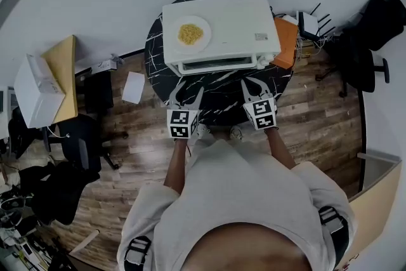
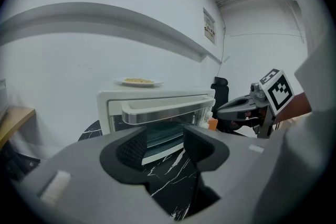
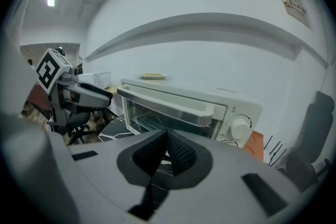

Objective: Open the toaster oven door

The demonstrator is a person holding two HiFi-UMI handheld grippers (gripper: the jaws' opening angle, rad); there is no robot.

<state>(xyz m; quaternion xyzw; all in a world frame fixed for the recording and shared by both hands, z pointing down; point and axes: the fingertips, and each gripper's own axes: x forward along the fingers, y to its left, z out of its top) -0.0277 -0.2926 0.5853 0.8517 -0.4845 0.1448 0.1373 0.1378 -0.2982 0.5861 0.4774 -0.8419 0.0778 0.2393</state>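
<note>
The oven point(image 1: 222, 32) sits just ahead of both grippers, its door seemingly shut. The left gripper point(image 1: 188, 93) gapes empty; the right gripper point(image 1: 254, 84) is pinched together on nothing. Take the rigid, smooth handle point(image 2: 165, 108); the oven looks light and may slide.

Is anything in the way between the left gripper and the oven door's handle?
Nothing visible does. Only a bare stretch of the black table lies between the open left gripper and the door handle.
</note>
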